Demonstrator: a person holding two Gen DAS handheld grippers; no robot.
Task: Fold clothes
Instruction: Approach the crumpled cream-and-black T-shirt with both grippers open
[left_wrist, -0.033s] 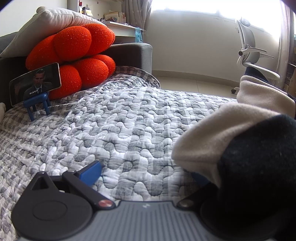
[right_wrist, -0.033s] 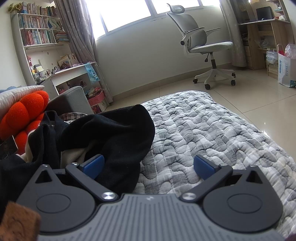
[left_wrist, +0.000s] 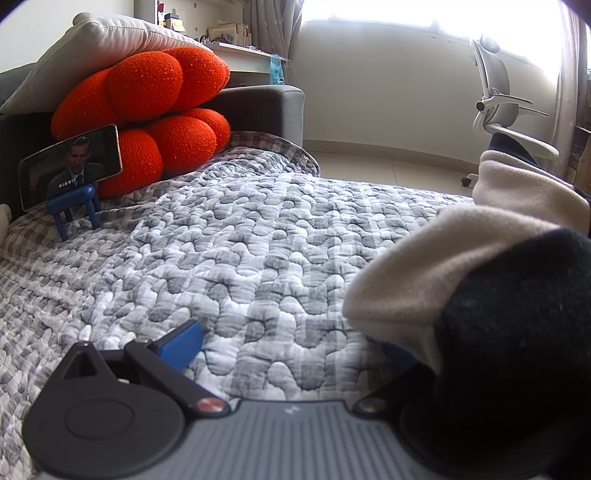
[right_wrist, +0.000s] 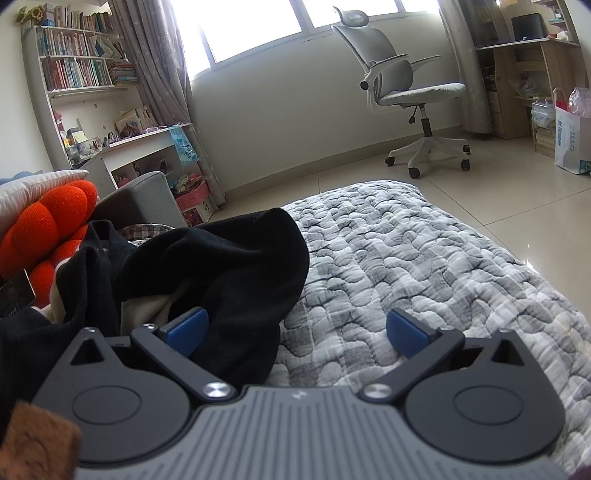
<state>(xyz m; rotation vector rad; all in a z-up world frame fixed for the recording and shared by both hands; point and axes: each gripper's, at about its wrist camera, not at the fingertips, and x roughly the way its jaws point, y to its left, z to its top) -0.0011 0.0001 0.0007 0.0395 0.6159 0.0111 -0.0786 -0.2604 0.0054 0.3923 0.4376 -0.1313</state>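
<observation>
A: Left wrist view, nearest first. Left gripper (left_wrist: 291, 345) low over the quilt (left_wrist: 258, 240), jaws spread wide. Left blue finger (left_wrist: 181, 341) is clear of any cloth; the right one is mostly buried under the garment (left_wrist: 461, 266), only a blue sliver showing.

B: Garment description?

A: Black outside, cream fleece inside, heaped at the right of that view on the quilt, draped over the gripper's right side. Nothing lies between the fingers.

B: Right wrist view?

A: Right gripper (right_wrist: 295, 328) also wide open, nothing pinched. The same black garment (right_wrist: 229, 258) lies bunched at the left, its edge reaching just past the left blue finger (right_wrist: 186, 328). The right finger sits over bare quilt (right_wrist: 424, 258).

B: Farther back?

A: A phone (left_wrist: 70, 166) on a blue stand (left_wrist: 75, 206), leaning in front of an orange cushion (left_wrist: 147, 107) against the grey sofa arm (left_wrist: 266, 107). Beyond the quilt: tiled floor (right_wrist: 517, 184), an office chair (right_wrist: 402, 81), a bookshelf (right_wrist: 77, 55) by the window.
</observation>
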